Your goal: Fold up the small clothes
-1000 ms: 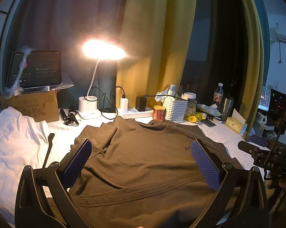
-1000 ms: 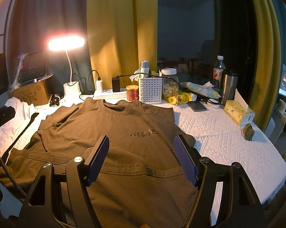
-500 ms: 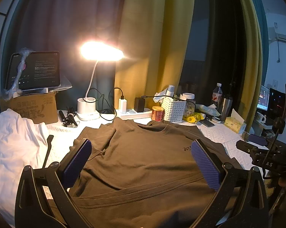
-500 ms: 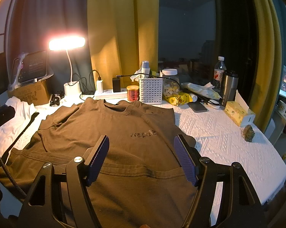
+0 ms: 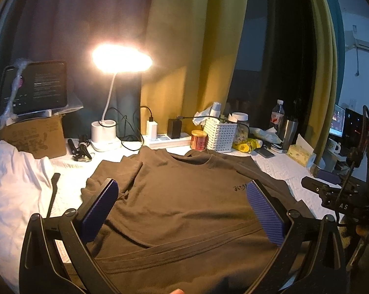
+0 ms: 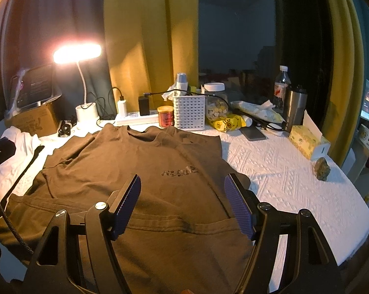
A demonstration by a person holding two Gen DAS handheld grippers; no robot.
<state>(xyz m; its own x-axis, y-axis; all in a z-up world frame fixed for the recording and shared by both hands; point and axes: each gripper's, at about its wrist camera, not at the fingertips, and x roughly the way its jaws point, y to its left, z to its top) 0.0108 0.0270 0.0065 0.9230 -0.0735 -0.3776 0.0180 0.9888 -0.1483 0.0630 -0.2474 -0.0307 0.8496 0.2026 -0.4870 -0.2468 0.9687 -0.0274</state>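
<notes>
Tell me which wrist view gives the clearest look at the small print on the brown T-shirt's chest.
The right wrist view: the print sits near the middle of the brown T-shirt, unobstructed, just beyond the open fingers. In the left wrist view the print is smaller, off to the side, and partly cut off by one finger pad.

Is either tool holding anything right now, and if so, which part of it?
Nothing. The left tool and right tool are both open above the brown T-shirt.

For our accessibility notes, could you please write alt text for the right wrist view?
A brown T-shirt lies spread on a white-covered table, with the open right claw above its lower part. A lit desk lamp and clutter line the far edge.
</notes>
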